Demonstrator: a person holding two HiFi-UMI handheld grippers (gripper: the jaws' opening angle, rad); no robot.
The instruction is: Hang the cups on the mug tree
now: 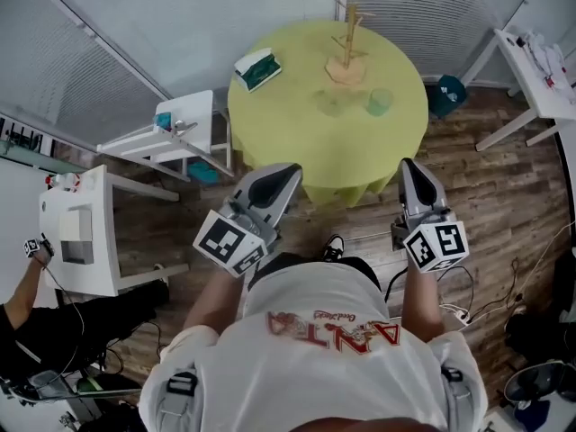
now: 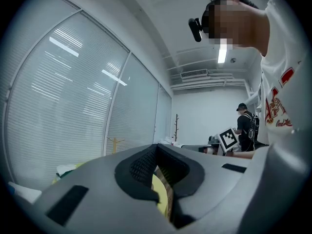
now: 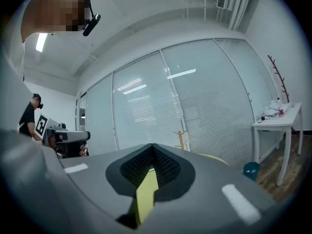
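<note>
A wooden mug tree [image 1: 348,39] stands at the far side of a round table [image 1: 270,120] covered in yellow-green cloth. Two pale green cups [image 1: 380,102] [image 1: 329,103] sit on the cloth in front of the tree. My left gripper [image 1: 288,174] and right gripper [image 1: 409,165] hover over the floor short of the table's near edge, both shut and holding nothing. In the left gripper view the left gripper [image 2: 156,147] has its jaws together, with the mug tree [image 2: 115,143] far off. The right gripper [image 3: 152,147] is likewise shut, the mug tree [image 3: 183,139] beyond it.
A green-and-white box [image 1: 258,68] lies at the table's left. White shelving [image 1: 171,133] stands to the left, a white desk [image 1: 540,70] to the right and a teal bin [image 1: 447,93] beside the table. A person [image 1: 27,313] sits at lower left. Cables [image 1: 468,309] lie on the wooden floor.
</note>
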